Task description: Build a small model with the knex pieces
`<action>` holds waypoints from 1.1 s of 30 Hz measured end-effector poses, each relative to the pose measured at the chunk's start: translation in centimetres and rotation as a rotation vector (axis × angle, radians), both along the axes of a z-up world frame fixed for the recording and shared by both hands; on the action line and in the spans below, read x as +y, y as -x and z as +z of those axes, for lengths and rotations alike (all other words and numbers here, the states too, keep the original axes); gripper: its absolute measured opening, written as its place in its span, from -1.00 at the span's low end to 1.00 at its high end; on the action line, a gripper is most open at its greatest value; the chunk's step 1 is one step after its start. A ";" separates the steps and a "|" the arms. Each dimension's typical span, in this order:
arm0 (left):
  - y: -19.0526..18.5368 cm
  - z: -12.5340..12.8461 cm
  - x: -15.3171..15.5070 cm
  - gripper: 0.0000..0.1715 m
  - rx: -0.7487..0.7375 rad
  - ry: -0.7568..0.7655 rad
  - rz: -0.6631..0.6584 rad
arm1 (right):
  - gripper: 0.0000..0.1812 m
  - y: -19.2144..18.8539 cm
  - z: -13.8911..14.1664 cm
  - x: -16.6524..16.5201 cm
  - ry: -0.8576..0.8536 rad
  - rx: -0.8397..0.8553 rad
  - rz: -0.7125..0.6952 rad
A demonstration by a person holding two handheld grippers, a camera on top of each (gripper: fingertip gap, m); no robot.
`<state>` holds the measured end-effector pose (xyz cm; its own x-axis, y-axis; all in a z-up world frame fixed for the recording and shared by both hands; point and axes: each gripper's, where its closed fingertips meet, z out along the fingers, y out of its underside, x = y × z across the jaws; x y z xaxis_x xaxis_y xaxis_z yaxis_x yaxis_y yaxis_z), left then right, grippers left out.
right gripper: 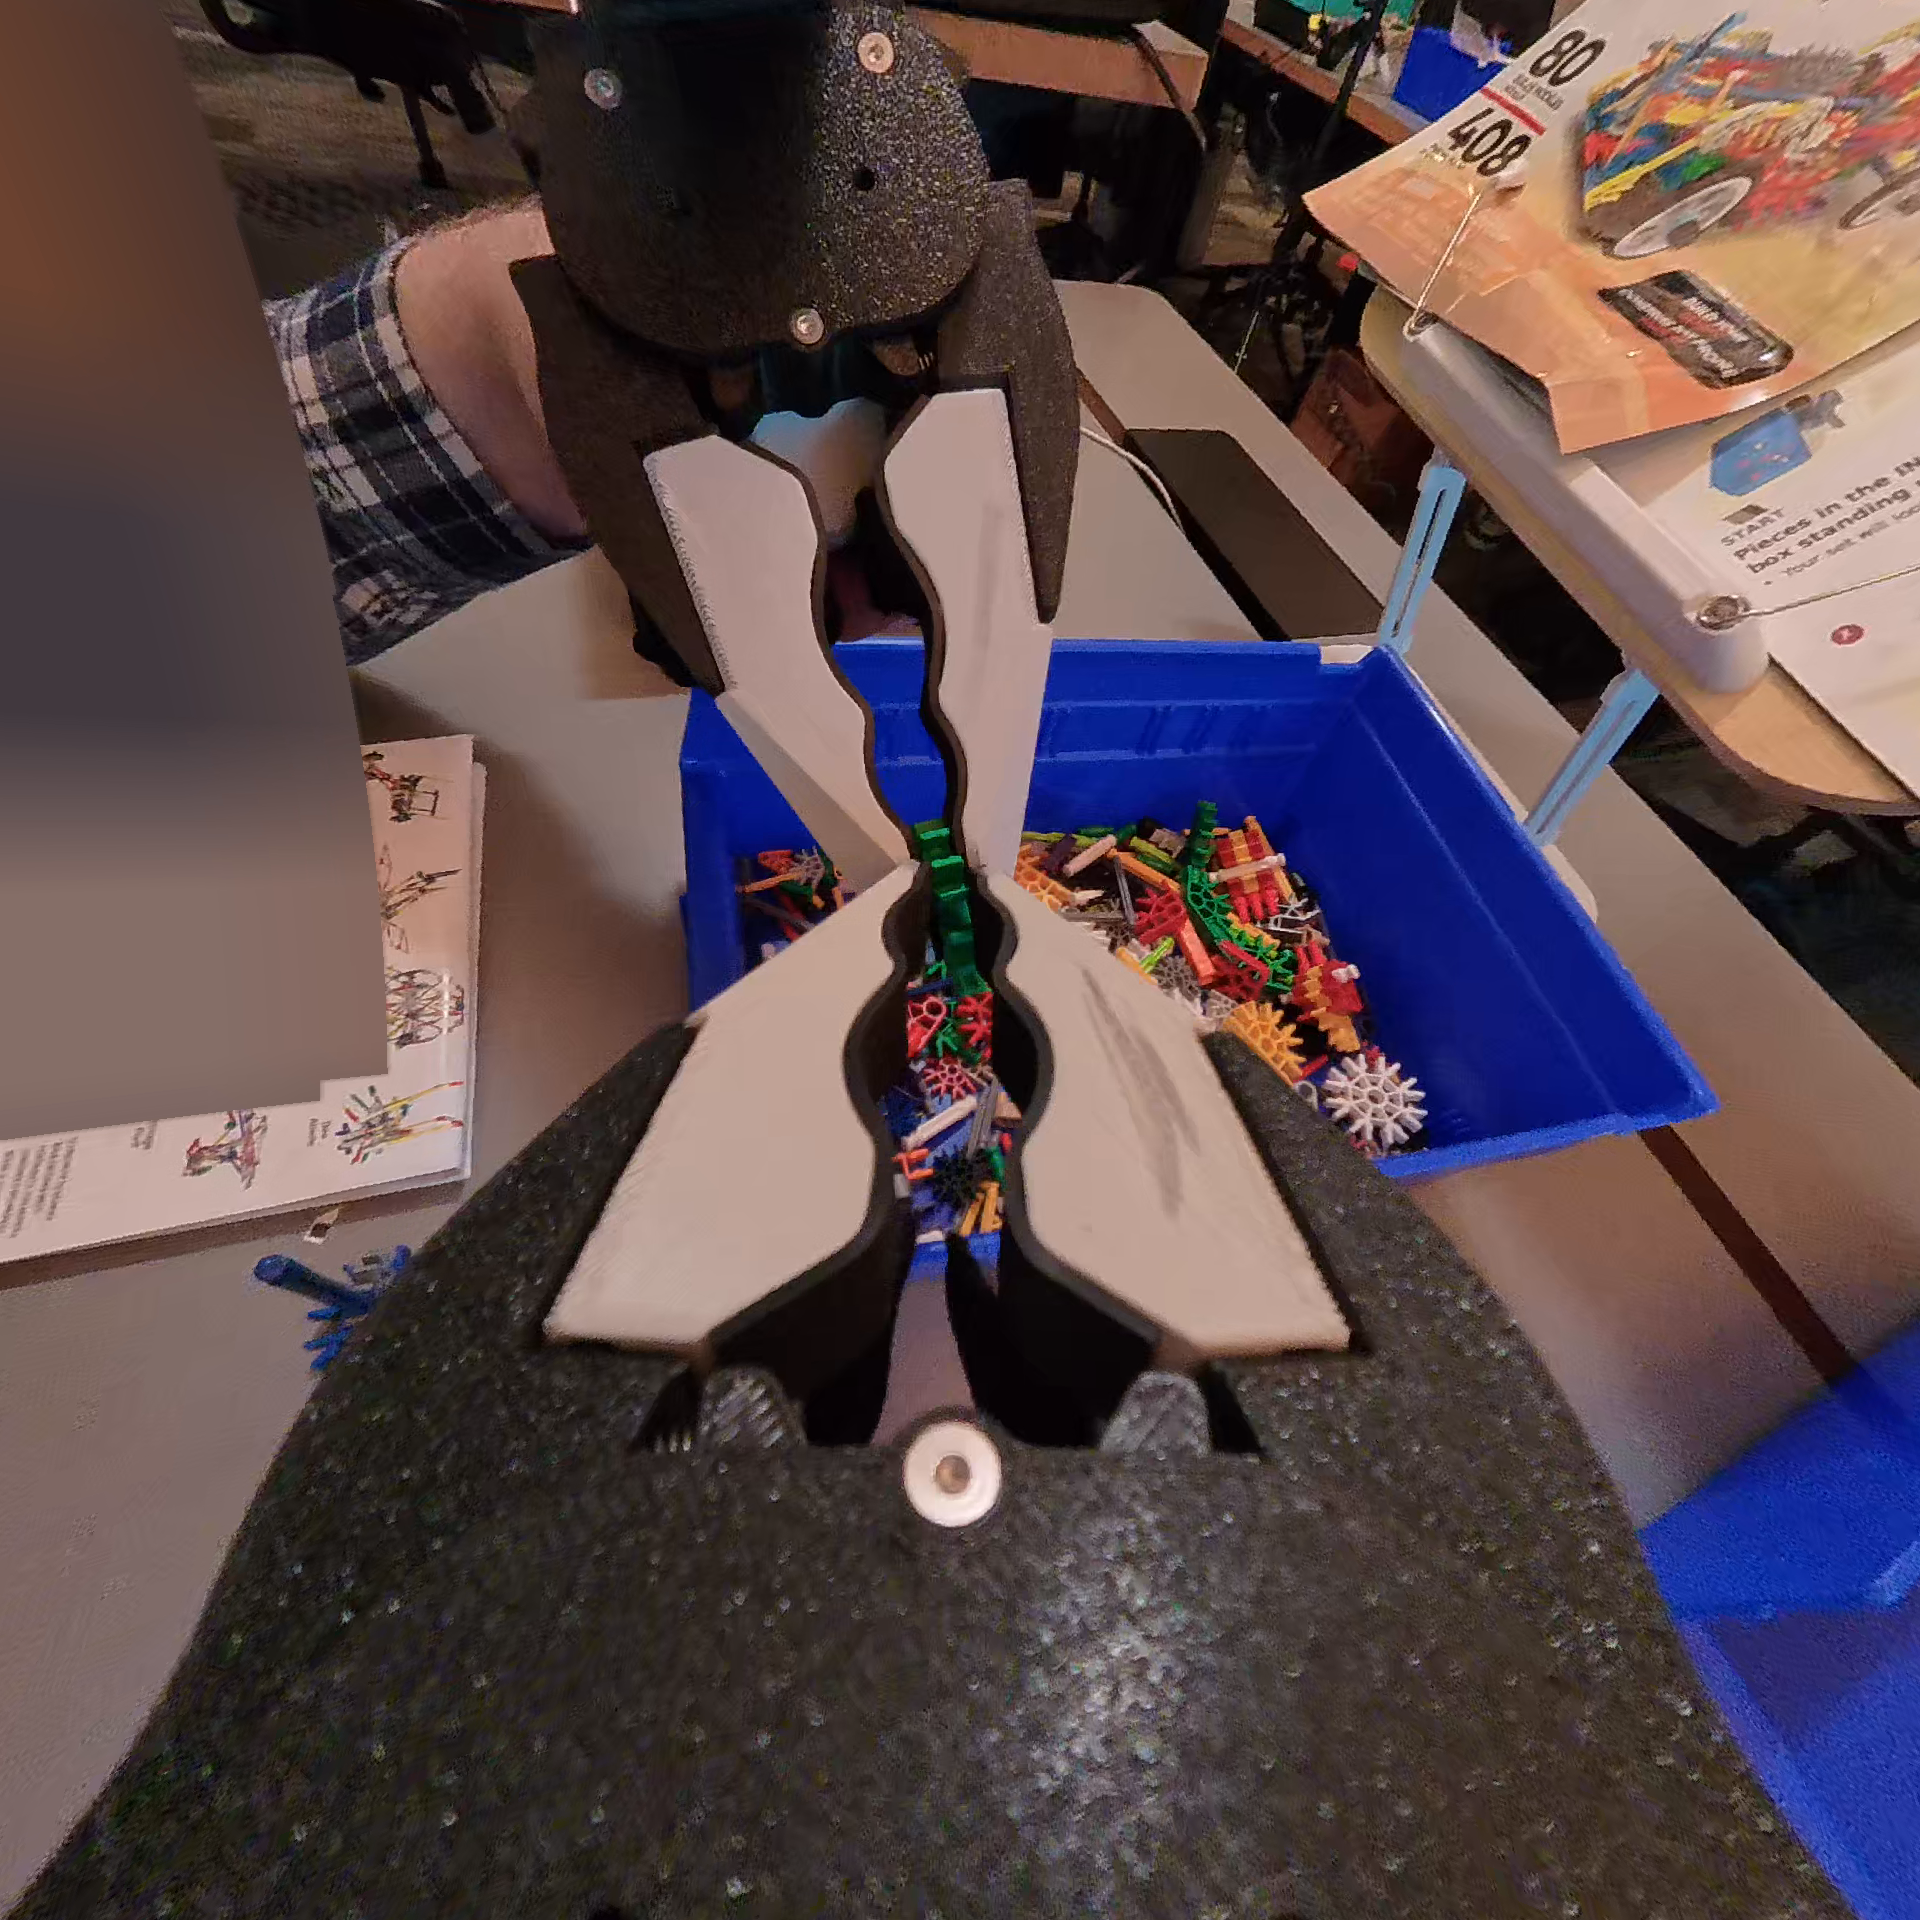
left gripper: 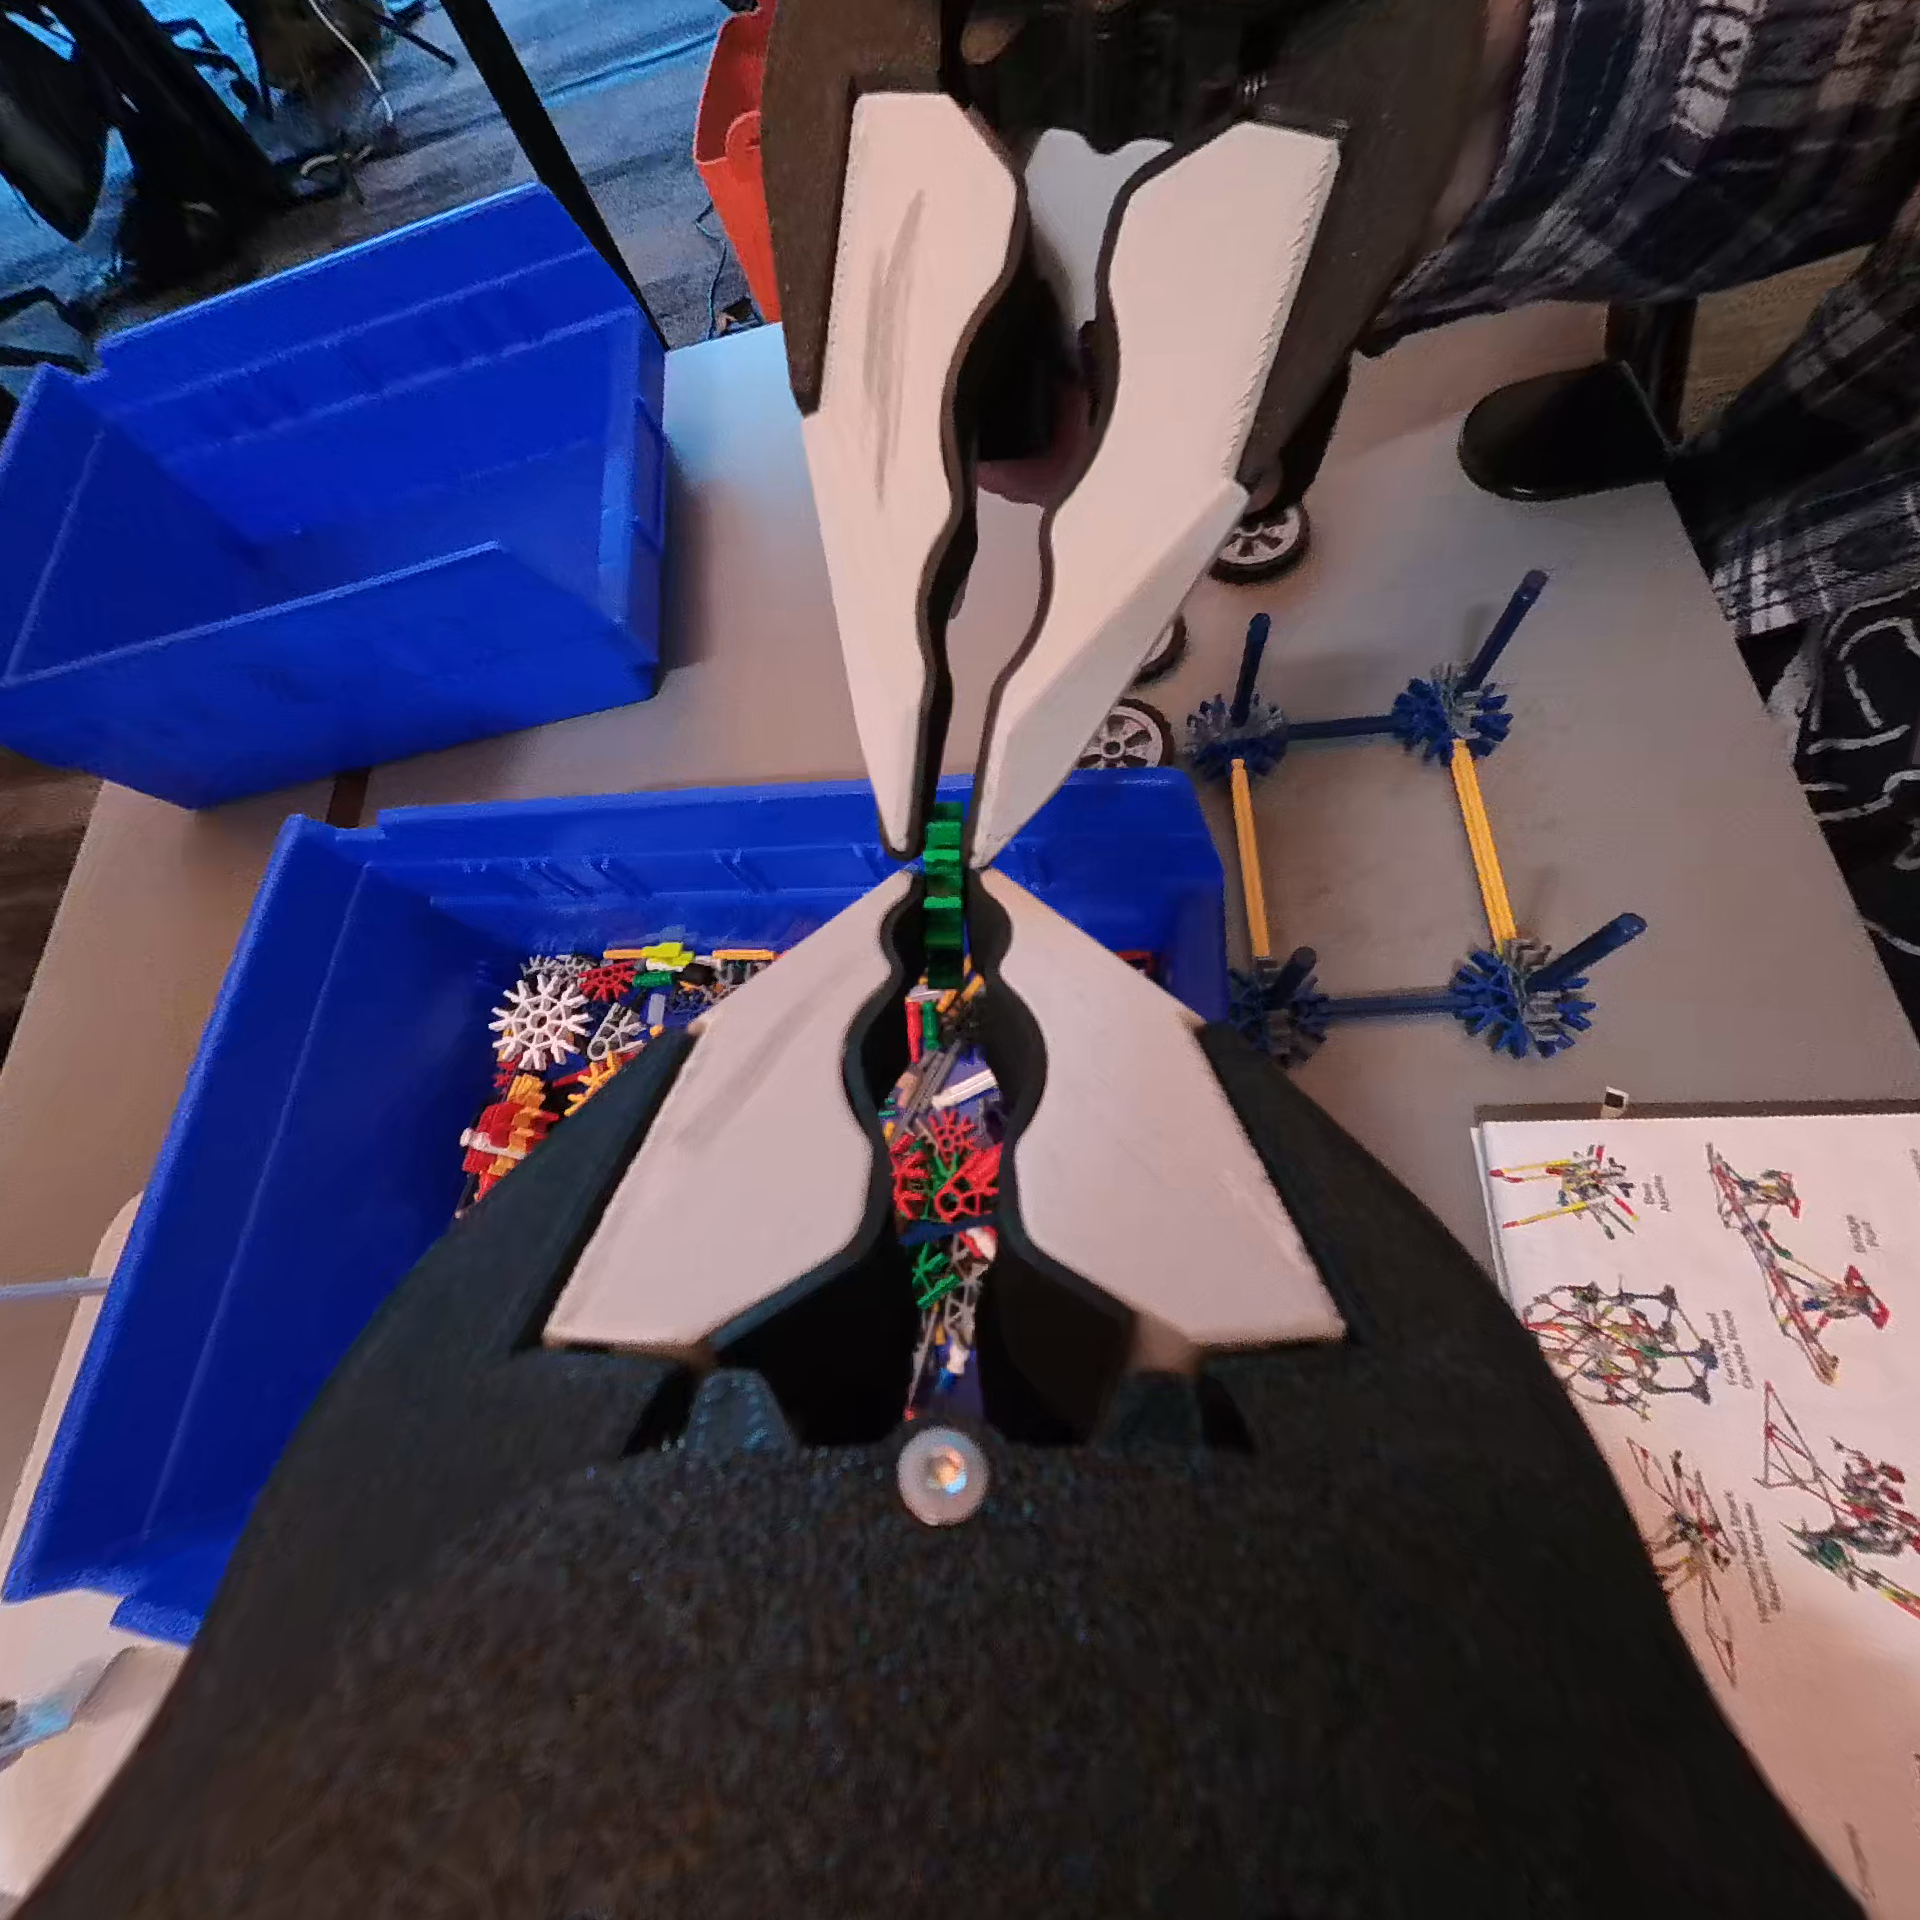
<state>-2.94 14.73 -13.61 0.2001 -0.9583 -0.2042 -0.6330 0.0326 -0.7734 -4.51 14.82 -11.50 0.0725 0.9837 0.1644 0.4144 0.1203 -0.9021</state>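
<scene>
At the far left of the left wrist view an empty blue plastic bin (left gripper: pixel 343 499) stands on the grey bench (left gripper: pixel 748 644). Nearer sits a second blue plastic bin holding loose multicoloured construction-toy pieces (left gripper: pixel 312 1091), among them a white snowflake-shaped connector (left gripper: pixel 540 1020).

Above that bin the two tools meet tip to tip. The left tool (left gripper: pixel 943 891) has its white fingers drawn close and pinches the near end of a stack of green plastic connector pieces (left gripper: pixel 943 883). The right tool (left gripper: pixel 943 831) comes in from the far side, its fingers likewise closed on the far end of the same green stack, which hangs in the air over the pile of pieces.

Just right of the bin lies a square frame of yellow and dark blue rods joined by blue snowflake connectors (left gripper: pixel 1382 852), flat on the bench. Beyond it, partly behind the right tool, are small black-tyred toy wheels (left gripper: pixel 1127 736). At the near right is a white printed sheet with pictures of models (left gripper: pixel 1714 1351).

In the right wrist view the right tool (right gripper: pixel 951 883) and left tool (right gripper: pixel 940 842) grip the green stack (right gripper: pixel 951 904) over the filled bin (right gripper: pixel 1455 831).
</scene>
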 end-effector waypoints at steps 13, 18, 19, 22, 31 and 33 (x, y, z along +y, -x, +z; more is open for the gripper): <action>-0.9 0.5 -0.8 -0.94 -0.041 0.007 -0.042 | -0.95 -0.8 0.4 -0.8 -0.015 0.041 -0.029; -1.2 0.7 -1.1 -0.94 -0.059 0.007 -0.057 | -0.95 -1.1 0.6 -1.0 -0.003 0.057 -0.034; -1.3 0.7 -1.1 -0.94 -0.060 0.009 -0.060 | -0.96 -1.1 0.6 -1.0 -0.002 0.058 -0.034; -1.4 0.6 -1.1 -0.93 -0.064 0.014 -0.063 | -0.96 -1.3 0.5 -1.0 0.004 0.061 -0.041; -1.8 0.8 -1.2 -0.91 -0.107 0.051 -0.069 | -0.96 -1.7 0.6 -1.0 0.057 0.109 -0.063; -1.7 0.8 -0.9 -0.88 -0.118 0.058 -0.060 | -0.95 -1.8 0.6 -0.9 0.089 0.133 -0.074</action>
